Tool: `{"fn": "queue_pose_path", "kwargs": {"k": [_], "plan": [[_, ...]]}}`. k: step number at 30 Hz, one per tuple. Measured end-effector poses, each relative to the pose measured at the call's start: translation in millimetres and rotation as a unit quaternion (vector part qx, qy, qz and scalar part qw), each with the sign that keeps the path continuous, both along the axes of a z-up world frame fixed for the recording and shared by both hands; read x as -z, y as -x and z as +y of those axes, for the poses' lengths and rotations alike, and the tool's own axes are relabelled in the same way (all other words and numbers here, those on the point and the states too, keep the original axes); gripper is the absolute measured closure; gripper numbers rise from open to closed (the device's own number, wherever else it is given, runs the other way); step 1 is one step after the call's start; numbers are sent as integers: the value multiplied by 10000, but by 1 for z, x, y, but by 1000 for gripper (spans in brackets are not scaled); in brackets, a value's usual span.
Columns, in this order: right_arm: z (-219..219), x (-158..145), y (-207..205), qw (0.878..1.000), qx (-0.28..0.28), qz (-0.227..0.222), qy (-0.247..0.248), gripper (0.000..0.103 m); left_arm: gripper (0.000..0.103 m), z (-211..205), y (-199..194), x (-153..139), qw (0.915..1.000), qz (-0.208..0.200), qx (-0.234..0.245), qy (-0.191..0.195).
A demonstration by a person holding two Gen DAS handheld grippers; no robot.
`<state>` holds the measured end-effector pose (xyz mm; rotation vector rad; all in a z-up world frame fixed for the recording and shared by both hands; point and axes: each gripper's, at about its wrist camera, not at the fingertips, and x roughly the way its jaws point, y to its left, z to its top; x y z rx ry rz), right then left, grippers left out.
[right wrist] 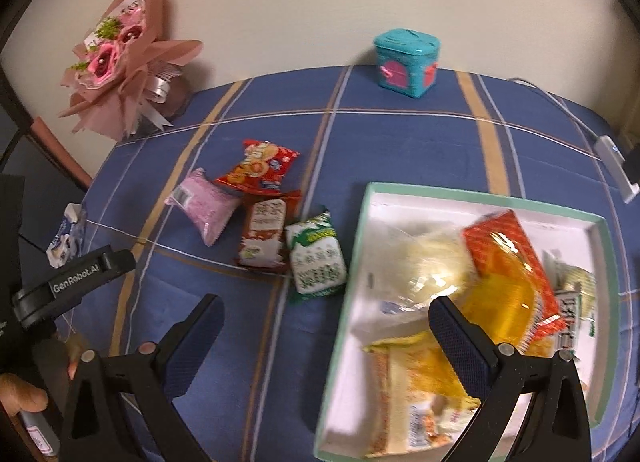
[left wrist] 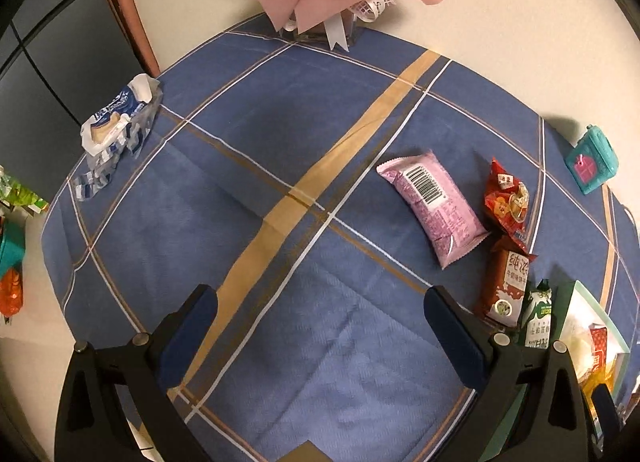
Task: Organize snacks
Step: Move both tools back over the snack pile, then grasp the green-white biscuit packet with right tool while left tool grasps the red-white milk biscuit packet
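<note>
Sorting snacks into the box (right wrist: 362,222) looks partly done: several packets already lie inside it, lower right of the right view. Four remain on the blue cloth (left wrist: 280,142), mid-frame left of the box: green (right wrist: 318,260), brown (right wrist: 262,238), pink (right wrist: 208,208), red (right wrist: 258,166). I judge the next move is reaching for the green packet, nearest the box. My right gripper (right wrist: 324,326) hovers spread and empty over the box's left rim. My left gripper (left wrist: 320,318) hangs spread and empty above bare cloth.
</note>
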<state>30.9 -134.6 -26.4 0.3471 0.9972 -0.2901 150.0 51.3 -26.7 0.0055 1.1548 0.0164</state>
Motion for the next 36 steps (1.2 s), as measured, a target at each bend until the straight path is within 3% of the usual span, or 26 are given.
{"fn": "queue_pose_path", "kwargs": {"k": [14,20,30,36], "plan": [[1,3,-30,9998,-73,-110,170,1,0,-23,-22,8,9990,49,323,300],[-3,11,-42,9999,-83,-50,115,14,0,-37,-23,14,9975,142,555,420],[2,30,-60,9995,-312,97,39,45,0,-49,-5,41,9928,284,963,650],[0,41,-68,9992,-353,204,-25,47,1,-67,-9,50,9894,418,1180,738]]}}
